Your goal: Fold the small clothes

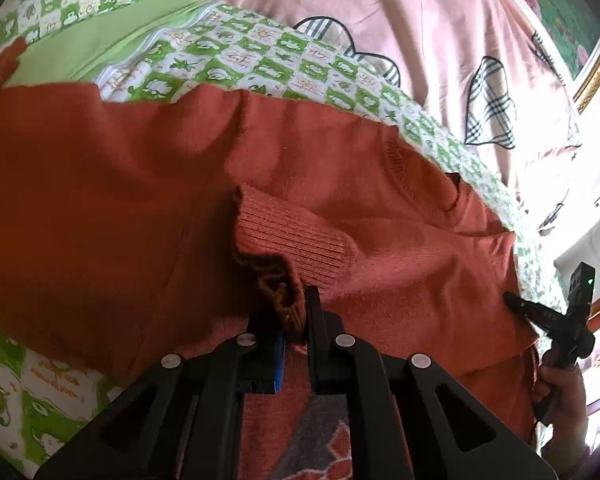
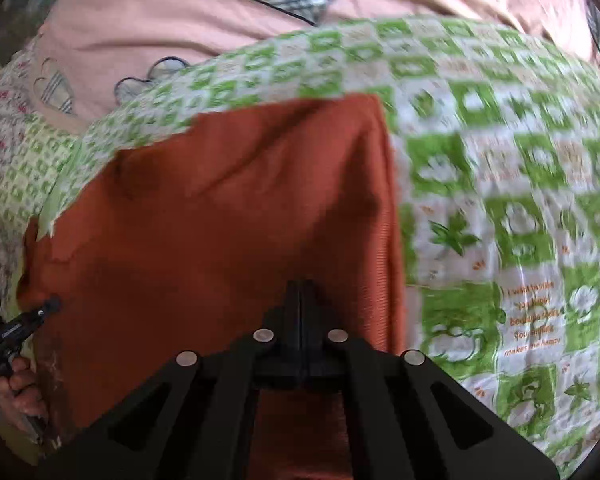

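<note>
We have the rust-orange knitted sweater [image 1: 140, 184] spread on the green-and-white checked printed bedsheet [image 1: 236, 56], with a pink quilt with plaid appliqué shapes [image 1: 420, 40] on the far side

Our left gripper [image 1: 296, 316] is clamped on a bunched bit of the sweater just beside the ribbed knit cuff [image 1: 296, 240]. Our right gripper [image 2: 302, 300] looks pressed fully together over the orange knit; whether any fabric is pinched in it we cannot tell

Risks as we judge them: the left pinch is narrow and near the cuff end, so a quick pull could slip the knit out or drag only the sleeve, bunching the body. If the right claw holds nothing, that side stays put and the fold goes skewed. Knit stretches, so uneven pulls would twist the crease

Room: the sweater's right edge [image 2: 392, 200] is straight with open sheet to the right. The far edge lies near the quilt, less room there. The round neckline [image 1: 424, 176] sits right of the cuff, clear of both claws
</note>
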### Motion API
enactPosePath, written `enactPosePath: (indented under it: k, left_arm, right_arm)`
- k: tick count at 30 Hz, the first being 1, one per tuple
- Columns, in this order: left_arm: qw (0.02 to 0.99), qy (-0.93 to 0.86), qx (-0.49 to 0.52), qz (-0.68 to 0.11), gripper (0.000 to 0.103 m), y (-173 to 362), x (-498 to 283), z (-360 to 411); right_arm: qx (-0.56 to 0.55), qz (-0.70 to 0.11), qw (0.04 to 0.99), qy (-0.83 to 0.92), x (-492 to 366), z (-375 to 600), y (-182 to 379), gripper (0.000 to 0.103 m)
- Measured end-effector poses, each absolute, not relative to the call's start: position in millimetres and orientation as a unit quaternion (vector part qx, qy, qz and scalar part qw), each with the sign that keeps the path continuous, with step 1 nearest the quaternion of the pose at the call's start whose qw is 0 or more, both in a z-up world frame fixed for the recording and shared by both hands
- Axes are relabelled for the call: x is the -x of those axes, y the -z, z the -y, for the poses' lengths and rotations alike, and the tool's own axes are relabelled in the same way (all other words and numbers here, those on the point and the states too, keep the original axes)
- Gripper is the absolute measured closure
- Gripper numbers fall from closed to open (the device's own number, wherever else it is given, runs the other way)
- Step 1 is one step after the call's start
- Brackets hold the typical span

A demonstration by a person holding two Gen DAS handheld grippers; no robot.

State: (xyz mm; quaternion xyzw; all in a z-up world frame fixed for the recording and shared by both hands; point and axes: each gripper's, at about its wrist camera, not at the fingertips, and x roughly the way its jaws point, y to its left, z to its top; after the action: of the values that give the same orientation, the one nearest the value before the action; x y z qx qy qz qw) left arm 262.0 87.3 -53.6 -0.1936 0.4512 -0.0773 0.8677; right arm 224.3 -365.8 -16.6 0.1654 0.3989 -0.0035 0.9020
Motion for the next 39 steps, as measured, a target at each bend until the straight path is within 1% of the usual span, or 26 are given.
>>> enactPosePath:
  k: [4,5,6,7,8,9,10,11,13,14,16,17,18,24,26,28,30,31,32,33,36,39]
  left_arm:
    - [0.867,0.073,0.194,-0.454,0.093,49.0,-250.9,-98.5]
    - [0.873,0.070,0.184,-0.447,0.090,41.4,-241.0,-103.2]
    - [0.877,0.065,0.178,-0.441,0.088,36.0,-234.3,-107.9]
    - [0.882,0.059,0.174,-0.435,0.086,30.3,-227.8,-114.5]
    - [0.886,0.051,0.173,-0.426,0.077,22.1,-219.6,-127.7]
    - [0.889,0.043,0.175,-0.421,0.068,16.9,-216.1,-138.0]
    - [0.892,0.030,0.175,-0.416,0.064,12.1,-212.7,-150.0]
    - [0.895,0.010,0.175,-0.409,0.060,6.5,-210.7,-165.4]
    - [0.900,-0.023,0.177,-0.398,0.057,-2.2,-211.9,-198.2]
    - [0.900,-0.046,0.176,-0.396,0.053,-5.5,-215.9,-214.9]
    - [0.901,-0.101,0.173,-0.385,0.041,-9.9,-228.7,-253.6]
    - [0.898,-0.123,0.171,-0.387,0.024,-10.0,-237.5,-269.2]
    - [0.894,-0.142,0.172,-0.388,0.018,-8.4,-247.0,-284.6]
    - [0.870,-0.177,0.208,-0.410,0.019,6.2,-305.5,-357.8]
    - [0.864,-0.186,0.226,-0.410,0.024,10.0,-320.8,-373.6]
    - [0.856,-0.183,0.264,-0.404,0.029,14.3,-331.3,-393.6]
    - [0.849,-0.172,0.304,-0.398,0.039,20.3,-337.8,-409.9]
    - [0.845,-0.169,0.317,-0.397,0.054,23.8,-339.5,-414.7]
    - [0.841,-0.165,0.326,-0.399,0.079,27.8,-341.5,-419.4]
    - [0.840,-0.159,0.329,-0.402,0.094,31.8,-342.3,-419.4]
    - [0.857,-0.157,0.309,-0.380,0.095,26.8,-330.9,-406.8]
    - [0.875,-0.125,0.309,-0.352,0.095,7.2,-314.0,-377.7]
  right_arm:
    - [-0.169,-0.393,0.903,0.035,-217.2,368.7,4.9,0.103]
    - [-0.171,-0.391,0.904,0.033,-212.4,367.5,1.5,0.099]
    - [-0.173,-0.387,0.906,0.027,-207.9,364.6,-2.1,0.098]
    - [-0.173,-0.385,0.906,0.017,-201.6,359.5,-6.3,0.093]
    - [-0.175,-0.384,0.907,0.010,-195.5,354.8,-9.4,0.078]
    - [-0.177,-0.380,0.908,0.003,-190.6,349.9,-11.9,0.066]
    - [-0.180,-0.373,0.910,-0.009,-181.9,341.3,-13.5,0.046]
    - [-0.182,-0.368,0.911,-0.020,-175.7,335.5,-14.8,0.041]
    - [-0.187,-0.367,0.910,-0.046,-163.7,319.1,-13.4,0.040]
    - [-0.192,-0.369,0.908,-0.056,-158.7,312.7,-11.4,0.040]
    - [-0.201,-0.372,0.903,-0.071,-150.7,298.8,-5.9,0.040]
    - [-0.203,-0.375,0.901,-0.077,-146.4,290.3,-2.7,0.040]
    - [-0.204,-0.378,0.899,-0.082,-143.6,284.6,-0.3,0.040]
    - [-0.208,-0.394,0.889,-0.104,-130.4,253.9,12.3,0.040]
    - [-0.207,-0.400,0.887,-0.107,-128.4,249.3,15.1,0.040]
    - [-0.202,-0.406,0.885,-0.107,-126.5,245.7,17.1,0.040]
    - [-0.200,-0.409,0.884,-0.106,-125.9,245.1,19.0,0.040]
    - [-0.200,-0.410,0.884,-0.104,-125.3,244.6,19.9,0.040]
    - [-0.200,-0.411,0.883,-0.103,-125.1,244.7,20.5,0.040]
    - [-0.201,-0.411,0.883,-0.102,-124.7,244.2,21.0,0.040]
    - [-0.200,-0.408,0.885,-0.103,-123.9,241.5,19.2,0.040]
    - [-0.203,-0.399,0.887,-0.114,-122.2,237.8,15.6,0.040]
